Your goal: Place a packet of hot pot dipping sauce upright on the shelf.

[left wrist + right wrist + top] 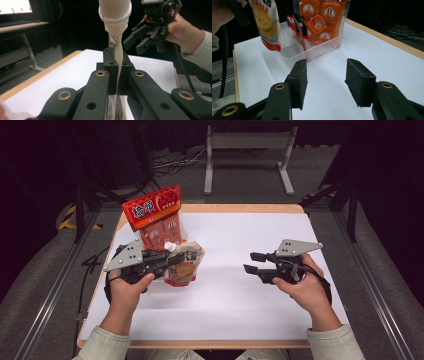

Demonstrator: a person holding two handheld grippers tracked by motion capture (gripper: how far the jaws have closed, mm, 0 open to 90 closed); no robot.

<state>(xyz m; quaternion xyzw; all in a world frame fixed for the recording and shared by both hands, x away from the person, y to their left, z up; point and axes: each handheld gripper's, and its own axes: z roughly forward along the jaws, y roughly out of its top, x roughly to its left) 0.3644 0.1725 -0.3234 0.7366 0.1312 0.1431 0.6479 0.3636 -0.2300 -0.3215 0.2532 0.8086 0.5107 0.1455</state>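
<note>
The white table (235, 285) is carrying a clear bin (294, 53) with an orange packet (157, 215) standing in it. The left gripper (172, 261) is clamping a spouted pouch (186, 262) above the table, just beside the bin. The right gripper (251, 261) is hanging released, nothing between its jaws.
</note>
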